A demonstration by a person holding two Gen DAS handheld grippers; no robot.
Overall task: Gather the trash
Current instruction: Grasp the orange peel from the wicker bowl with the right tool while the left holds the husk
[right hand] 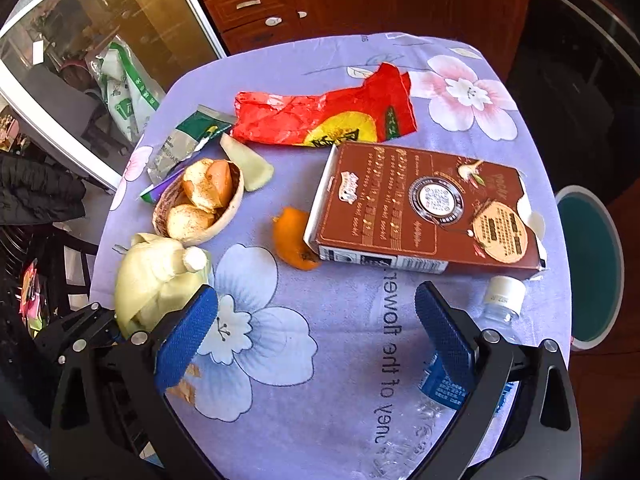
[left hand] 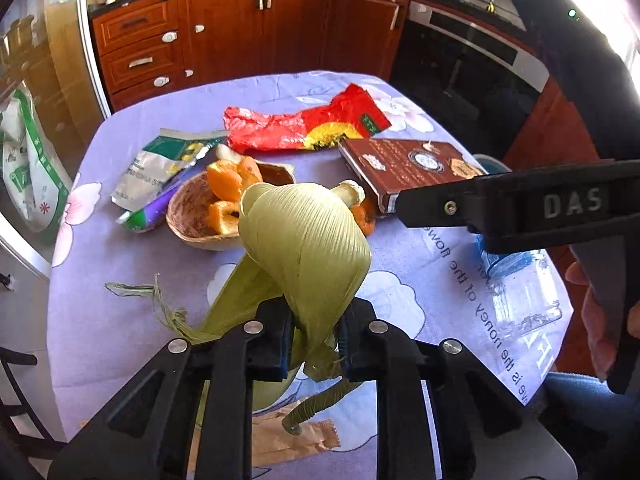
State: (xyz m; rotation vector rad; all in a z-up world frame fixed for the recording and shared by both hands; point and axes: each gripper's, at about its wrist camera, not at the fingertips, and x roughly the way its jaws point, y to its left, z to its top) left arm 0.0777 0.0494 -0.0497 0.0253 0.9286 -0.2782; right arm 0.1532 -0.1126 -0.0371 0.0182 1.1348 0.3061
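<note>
My left claw (left hand: 314, 344) pinches a light, floppy corn husk (left hand: 308, 240) at its bunched base; my right claw (right hand: 316, 320) hangs released.

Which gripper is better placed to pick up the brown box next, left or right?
Right. The right gripper is open and empty, facing the brown box. The left gripper already holds the corn husk.

You see a pale green ribbed corn husk (left hand: 308, 236), a lilac tablecloth (right hand: 340, 360) with pink and white flowers, a red and yellow wrapper (right hand: 324, 116), a brown box (right hand: 424, 208), orange peels (left hand: 228, 184) and blue-padded black grippers.
</note>
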